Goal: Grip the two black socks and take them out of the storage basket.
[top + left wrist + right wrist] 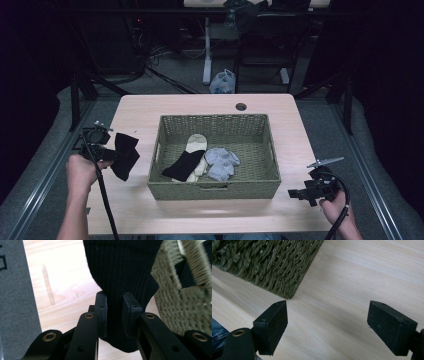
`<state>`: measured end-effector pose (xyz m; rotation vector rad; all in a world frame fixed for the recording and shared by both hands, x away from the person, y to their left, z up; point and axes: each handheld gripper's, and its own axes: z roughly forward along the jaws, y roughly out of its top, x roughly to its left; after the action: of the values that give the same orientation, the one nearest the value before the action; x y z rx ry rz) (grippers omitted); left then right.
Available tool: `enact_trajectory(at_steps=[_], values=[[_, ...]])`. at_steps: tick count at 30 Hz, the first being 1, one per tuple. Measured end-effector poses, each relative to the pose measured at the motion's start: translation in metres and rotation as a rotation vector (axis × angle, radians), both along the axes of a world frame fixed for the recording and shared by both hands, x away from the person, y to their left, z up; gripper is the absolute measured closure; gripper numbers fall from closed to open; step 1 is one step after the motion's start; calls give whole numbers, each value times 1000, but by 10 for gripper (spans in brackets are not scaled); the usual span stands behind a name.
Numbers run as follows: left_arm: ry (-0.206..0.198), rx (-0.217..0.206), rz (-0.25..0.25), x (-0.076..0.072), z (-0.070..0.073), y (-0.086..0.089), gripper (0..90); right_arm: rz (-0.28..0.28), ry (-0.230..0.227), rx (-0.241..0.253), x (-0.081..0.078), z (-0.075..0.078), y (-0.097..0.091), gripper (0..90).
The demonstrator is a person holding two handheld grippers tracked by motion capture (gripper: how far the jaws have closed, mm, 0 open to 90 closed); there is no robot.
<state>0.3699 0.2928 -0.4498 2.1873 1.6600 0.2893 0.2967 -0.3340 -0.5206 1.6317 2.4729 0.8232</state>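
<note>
My left gripper (pixel 111 156) is shut on a black sock (pixel 125 155) and holds it over the table's left side, just left of the woven basket (pixel 215 190). In the left gripper view the pads (pixel 101 312) pinch the black knit sock (pixel 120 270), which hangs past them, with the basket wall (pixel 180 305) close on the right. Inside the basket lie another black sock (pixel 184 165), a cream sock (pixel 196 143) and a bundle of grey socks (pixel 221 162). My right gripper (pixel 296 194) rests open near the table's front right; its pads (pixel 272 325) stand wide apart over bare wood by the basket corner (pixel 274 272).
The light wooden table (pixel 135 112) has a round cable hole (pixel 241 106) at its back edge. A dark mat (pixel 15 302) borders the table on the left. Beyond the table, desk legs, cables and a plastic bag (pixel 223 81) are on the floor.
</note>
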Motion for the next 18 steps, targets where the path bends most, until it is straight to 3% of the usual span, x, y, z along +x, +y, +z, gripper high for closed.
enact_trajectory(at_steps=[7, 18], values=[[18, -9, 19, -3, -17, 3, 772, -1, 1, -1, 0, 0, 0, 165], [27, 15, 38, -7, -36, 5, 771, 0, 0, -3, 0, 0, 0, 164]])
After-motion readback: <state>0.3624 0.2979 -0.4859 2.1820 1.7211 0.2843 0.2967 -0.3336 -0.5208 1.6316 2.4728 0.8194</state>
